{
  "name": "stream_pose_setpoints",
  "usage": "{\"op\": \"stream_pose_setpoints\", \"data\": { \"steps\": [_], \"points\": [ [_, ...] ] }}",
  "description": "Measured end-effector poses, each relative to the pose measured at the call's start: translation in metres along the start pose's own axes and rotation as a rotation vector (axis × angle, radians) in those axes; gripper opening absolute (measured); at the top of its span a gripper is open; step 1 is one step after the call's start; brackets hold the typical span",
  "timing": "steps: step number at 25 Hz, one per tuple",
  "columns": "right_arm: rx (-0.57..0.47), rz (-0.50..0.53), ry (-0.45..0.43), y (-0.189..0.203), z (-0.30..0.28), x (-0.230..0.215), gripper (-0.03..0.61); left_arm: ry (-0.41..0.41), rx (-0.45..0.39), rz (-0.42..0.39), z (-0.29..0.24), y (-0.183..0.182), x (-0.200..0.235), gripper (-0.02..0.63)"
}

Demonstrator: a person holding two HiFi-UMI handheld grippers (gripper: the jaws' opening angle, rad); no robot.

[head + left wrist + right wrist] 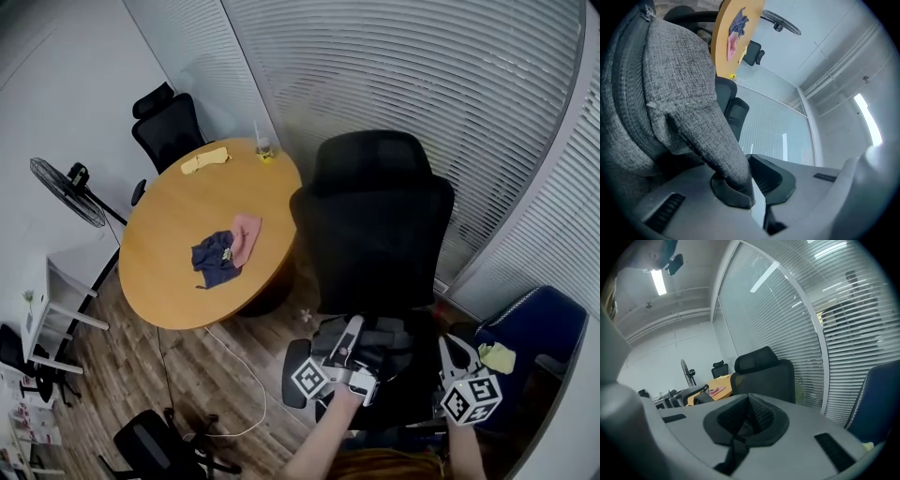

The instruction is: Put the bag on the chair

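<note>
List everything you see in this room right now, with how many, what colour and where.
bag: one, grey, at the near chair, its strap in the left gripper
near office chair: one, black, centre
far office chair: one, black, beyond the table
third office chair: one, black, bottom left
blue chair: one, right
yellow item: one, on the blue chair
table: one, round, wooden, left of centre
yellow cloth: one, table's far side
blue cloth and pink cloth: one each, side by side, mid-table
cup: one, pale, table's far edge
fan: one, black, left
shelf: one, white, left
left gripper: shut on the strap
right gripper: shut, empty
</note>
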State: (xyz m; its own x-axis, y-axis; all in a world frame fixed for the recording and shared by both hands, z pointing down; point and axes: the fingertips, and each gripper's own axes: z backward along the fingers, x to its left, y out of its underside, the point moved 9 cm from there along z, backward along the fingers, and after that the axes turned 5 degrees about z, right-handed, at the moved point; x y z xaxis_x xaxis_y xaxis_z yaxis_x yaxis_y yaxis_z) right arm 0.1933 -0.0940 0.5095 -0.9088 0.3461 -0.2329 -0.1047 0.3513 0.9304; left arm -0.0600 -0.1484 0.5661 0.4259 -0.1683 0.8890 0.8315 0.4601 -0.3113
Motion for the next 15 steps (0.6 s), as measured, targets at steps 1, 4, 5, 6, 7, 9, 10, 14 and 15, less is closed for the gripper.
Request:
{"op": "stream_pose_setpoints", "data": {
  "steps": [1,4,5,6,7,9,10,14,15],
  "points": [
    [0.007,0.000,-0.002,0.000,-0.001,-0.001,0.012,-0.001,-0.002,0.007,-0.004,0.001,0.003,0.021],
    [0.029,-0.011,-0.004,0.005,-0.007,-0.004,0.012,-0.016,0.002,0.017,-0.014,0.003,0.011,0.021],
    [0.032,-0.010,-0.004,0.006,-0.009,-0.005,0.012,-0.022,0.004,0.018,-0.017,0.003,0.014,0.021],
    [0.034,-0.004,-0.004,0.006,-0.012,-0.006,0.012,-0.026,0.006,0.018,-0.020,0.002,0.016,0.021],
    [0.036,0.005,-0.004,0.005,-0.014,-0.006,0.012,-0.029,0.005,0.020,-0.023,0.000,0.018,0.021],
    [0.042,0.019,-0.006,0.003,-0.019,-0.007,0.012,-0.034,-0.007,0.026,-0.029,-0.003,0.022,0.021],
    [0.047,0.019,-0.009,0.003,-0.021,-0.008,0.012,-0.036,-0.014,0.030,-0.031,-0.005,0.025,0.021],
    [0.063,0.010,-0.019,0.006,-0.030,-0.012,0.012,-0.040,-0.026,0.039,-0.041,-0.007,0.034,0.021],
    [0.066,0.009,-0.021,0.007,-0.032,-0.012,0.012,-0.035,-0.025,0.038,-0.042,-0.007,0.035,0.021]
  ]
}}
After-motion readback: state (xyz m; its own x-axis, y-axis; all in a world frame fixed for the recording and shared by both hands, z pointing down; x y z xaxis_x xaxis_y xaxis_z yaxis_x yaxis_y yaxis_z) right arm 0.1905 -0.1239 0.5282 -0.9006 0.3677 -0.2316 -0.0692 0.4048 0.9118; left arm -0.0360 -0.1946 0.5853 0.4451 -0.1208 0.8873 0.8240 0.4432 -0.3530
